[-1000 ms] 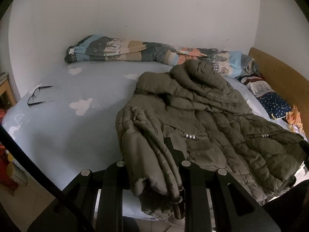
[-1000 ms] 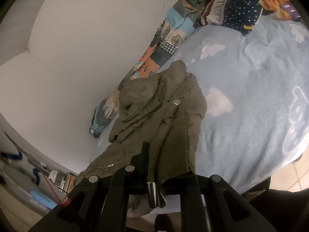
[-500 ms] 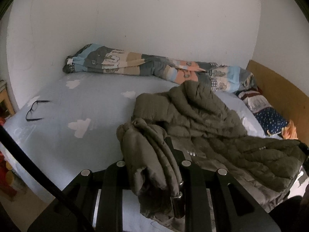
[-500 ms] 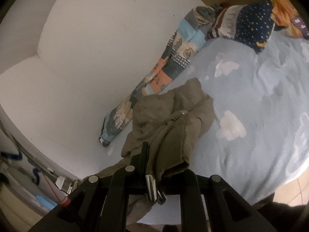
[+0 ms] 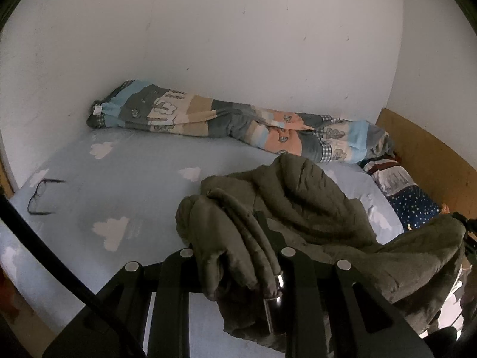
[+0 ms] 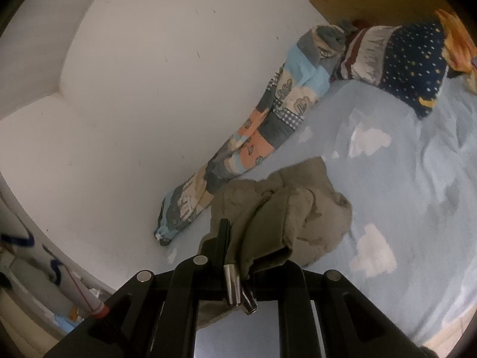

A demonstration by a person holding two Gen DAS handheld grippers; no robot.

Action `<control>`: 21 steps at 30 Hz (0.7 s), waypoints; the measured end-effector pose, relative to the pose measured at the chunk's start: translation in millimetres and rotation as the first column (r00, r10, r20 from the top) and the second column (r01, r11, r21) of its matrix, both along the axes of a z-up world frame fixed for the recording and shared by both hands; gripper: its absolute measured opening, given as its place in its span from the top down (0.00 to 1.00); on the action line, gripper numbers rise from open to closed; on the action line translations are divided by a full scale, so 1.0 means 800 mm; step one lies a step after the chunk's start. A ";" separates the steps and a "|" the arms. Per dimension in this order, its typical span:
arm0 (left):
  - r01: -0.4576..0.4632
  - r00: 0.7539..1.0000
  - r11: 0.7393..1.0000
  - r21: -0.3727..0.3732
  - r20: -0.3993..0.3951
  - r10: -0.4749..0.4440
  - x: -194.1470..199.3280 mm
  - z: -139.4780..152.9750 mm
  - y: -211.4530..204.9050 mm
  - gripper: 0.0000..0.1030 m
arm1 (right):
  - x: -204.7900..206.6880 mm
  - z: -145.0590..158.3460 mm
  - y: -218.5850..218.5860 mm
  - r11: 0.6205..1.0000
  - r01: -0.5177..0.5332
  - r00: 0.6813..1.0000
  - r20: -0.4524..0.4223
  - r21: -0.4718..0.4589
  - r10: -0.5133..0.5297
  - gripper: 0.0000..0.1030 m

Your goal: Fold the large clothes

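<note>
The olive padded jacket (image 5: 301,208) lies bunched near the bed's (image 5: 134,179) front edge. The left hand-held gripper (image 5: 256,256) is clamped on a thick roll of its quilting, and the right hand-held gripper (image 6: 253,247) pinches another edge — both closed on cloth. The bulky padding could slide out of either grip, or the fold could land crooked, since the slack middle sags between them.

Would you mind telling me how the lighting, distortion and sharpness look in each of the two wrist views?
Left wrist view: dim, flat light; fisheye bends the wall and bed edges; the olive jacket is soft, with a small glint on the left hand-held gripper.
Right wrist view: brighter and tilted, black corner vignette; the jacket in the right hand-held gripper looks slightly blurred.
</note>
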State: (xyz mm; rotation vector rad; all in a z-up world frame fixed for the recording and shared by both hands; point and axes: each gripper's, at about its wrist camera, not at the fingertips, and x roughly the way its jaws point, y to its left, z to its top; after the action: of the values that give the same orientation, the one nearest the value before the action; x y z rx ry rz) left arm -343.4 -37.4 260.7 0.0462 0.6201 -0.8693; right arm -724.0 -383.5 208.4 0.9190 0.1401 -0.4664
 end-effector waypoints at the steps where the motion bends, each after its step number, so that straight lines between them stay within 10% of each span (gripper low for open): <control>1: 0.002 1.000 1.000 0.002 0.003 -0.002 0.005 0.002 -0.006 0.78 | 0.005 0.004 -0.006 1.000 0.001 1.000 -0.002 -0.002 -0.001 0.89; 21: 0.023 0.988 1.000 0.016 -0.154 -0.020 0.181 0.016 -0.186 0.59 | 0.174 0.020 -0.193 0.999 0.049 0.991 -0.127 -0.001 -0.049 0.89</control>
State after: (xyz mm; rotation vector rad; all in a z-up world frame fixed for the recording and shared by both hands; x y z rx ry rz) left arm -198.4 -186.3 273.4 0.0017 0.7726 -0.8938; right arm -584.7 -537.7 224.3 0.8963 0.2341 -0.5704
